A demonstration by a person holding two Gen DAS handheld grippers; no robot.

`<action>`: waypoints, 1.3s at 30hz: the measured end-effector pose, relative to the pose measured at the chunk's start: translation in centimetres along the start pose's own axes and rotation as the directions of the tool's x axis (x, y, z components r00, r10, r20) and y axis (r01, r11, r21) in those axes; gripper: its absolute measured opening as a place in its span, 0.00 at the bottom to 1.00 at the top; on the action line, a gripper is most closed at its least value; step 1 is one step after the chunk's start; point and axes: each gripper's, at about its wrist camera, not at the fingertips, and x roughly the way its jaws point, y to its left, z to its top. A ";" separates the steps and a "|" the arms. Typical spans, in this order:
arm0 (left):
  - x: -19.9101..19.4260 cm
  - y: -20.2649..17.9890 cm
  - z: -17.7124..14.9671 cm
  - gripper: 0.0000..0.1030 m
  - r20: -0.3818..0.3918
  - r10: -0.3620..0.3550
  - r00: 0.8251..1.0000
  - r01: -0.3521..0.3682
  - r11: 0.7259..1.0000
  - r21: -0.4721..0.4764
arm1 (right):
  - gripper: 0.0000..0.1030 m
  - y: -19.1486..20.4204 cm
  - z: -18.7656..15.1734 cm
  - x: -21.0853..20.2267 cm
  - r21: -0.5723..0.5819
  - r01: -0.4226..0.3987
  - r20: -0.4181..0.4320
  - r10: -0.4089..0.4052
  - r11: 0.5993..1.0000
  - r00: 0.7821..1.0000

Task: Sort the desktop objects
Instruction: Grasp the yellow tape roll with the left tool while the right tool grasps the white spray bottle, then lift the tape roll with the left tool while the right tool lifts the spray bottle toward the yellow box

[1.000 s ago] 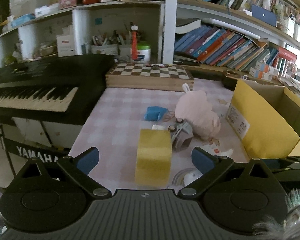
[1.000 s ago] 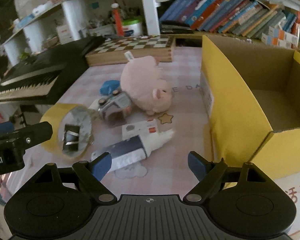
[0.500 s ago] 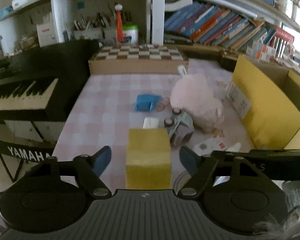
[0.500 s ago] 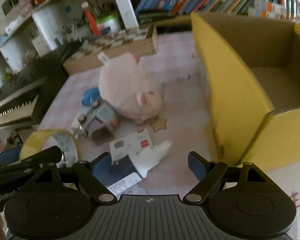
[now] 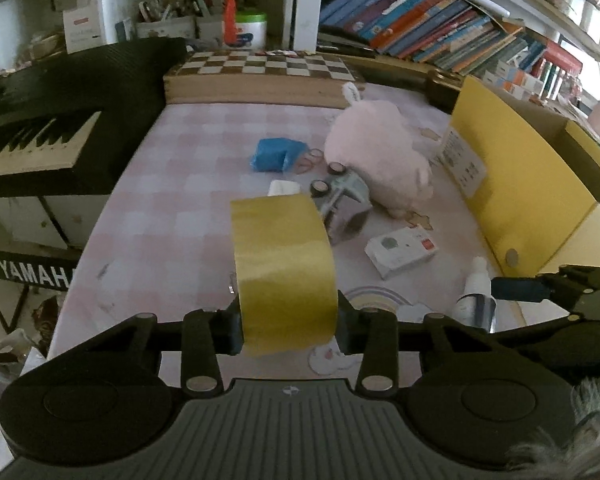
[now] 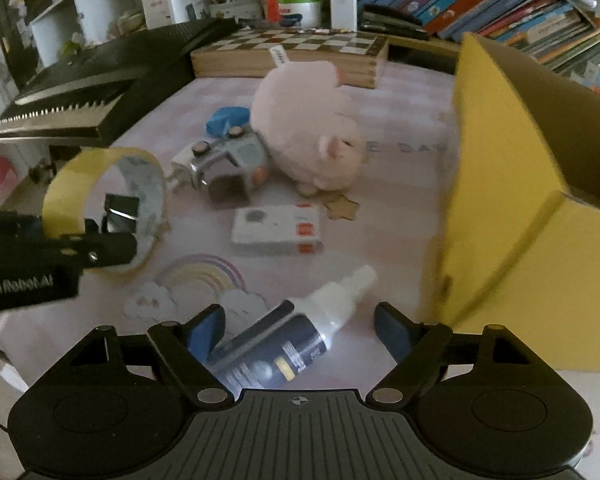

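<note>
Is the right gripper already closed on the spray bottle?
No. In the right wrist view the right gripper stands wide open, with the spray bottle lying on the table between its fingers, untouched on the right side.

spray bottle [image 6: 300, 332] between open tool [image 6: 300, 330] jaws

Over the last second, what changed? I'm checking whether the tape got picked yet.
The left gripper has just been closing and its pads now press both sides of the yellow tape roll, which stands on edge as before. The right gripper has come down over the spray bottle, jaws open. Pig plush, toy car and yellow box are unmoved.
</note>
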 end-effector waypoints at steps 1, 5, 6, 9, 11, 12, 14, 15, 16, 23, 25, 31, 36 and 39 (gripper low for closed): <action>-0.1 -0.1 -0.1 0.37 0.000 -0.005 1.000 0.005 1.000 0.002 | 0.81 -0.2 -0.3 -0.3 -0.003 0.004 -0.002 -0.004 1.000 1.000; 0.2 -0.8 -0.1 0.41 0.003 0.020 1.000 -0.020 0.999 0.033 | 0.80 -0.1 -1.4 -0.9 -0.027 -0.004 -0.017 0.003 1.000 1.000; 0.5 -0.9 0.0 0.44 0.001 0.034 0.999 -0.034 0.999 0.031 | 0.76 0.2 -1.6 -0.9 -0.048 0.001 -0.014 -0.001 0.999 1.000; 1.4 -1.0 0.4 0.43 0.003 0.067 0.998 -0.067 0.998 0.021 | 0.47 0.8 -1.7 -1.3 -0.092 -0.023 0.009 0.023 0.995 1.000; 1.7 -1.3 0.5 0.40 0.006 0.093 0.996 -0.094 0.995 0.034 | 0.39 1.0 -2.0 -1.7 -0.118 -0.037 0.017 0.039 0.992 0.999; 1.6 -1.3 0.5 0.38 0.010 0.099 0.995 -0.100 0.994 0.037 | 0.37 0.8 -2.2 -1.9 -0.118 -0.044 0.018 0.047 0.992 0.999; 1.5 -1.4 0.5 0.37 0.010 0.099 0.995 -0.100 0.995 0.032 | 0.36 0.6 -2.4 -2.1 -0.112 -0.036 0.022 0.039 0.993 0.999; 1.4 -1.3 0.5 0.37 0.011 0.103 0.995 -0.103 0.994 0.026 | 0.36 0.5 -2.4 -2.1 -0.108 -0.030 0.024 0.032 0.994 0.999; 1.2 -1.3 0.5 0.37 0.015 0.103 0.995 -0.104 0.994 0.025 | 0.36 0.5 -2.5 -2.1 -0.106 -0.028 0.025 0.031 0.994 0.999; -2.3 -2.3 2.7 0.33 0.108 0.012 0.994 -0.021 0.997 0.078 | 0.32 0.6 -2.1 -1.8 -0.110 -0.048 0.031 0.051 0.993 0.998; -2.9 -3.0 3.1 0.12 0.115 -0.008 0.993 -0.006 0.993 0.121 | 0.32 0.6 -1.9 -1.7 -0.107 -0.050 0.028 0.053 0.993 0.998; -3.5 -5.8 2.8 0.06 0.129 -0.047 0.991 0.004 0.948 0.319 | 0.32 0.5 -1.6 -1.5 -0.108 -0.049 0.025 0.052 0.993 0.998; -2.5 -5.2 1.8 0.06 0.078 -0.058 0.995 0.035 0.962 0.271 | 0.32 0.5 -1.4 -1.5 -0.115 -0.049 0.019 0.052 0.992 0.998; -3.2 -4.6 1.6 0.06 0.098 -0.046 0.994 0.021 0.969 0.244 | 0.32 0.5 -1.3 -1.5 -0.124 -0.051 0.014 0.053 0.991 0.998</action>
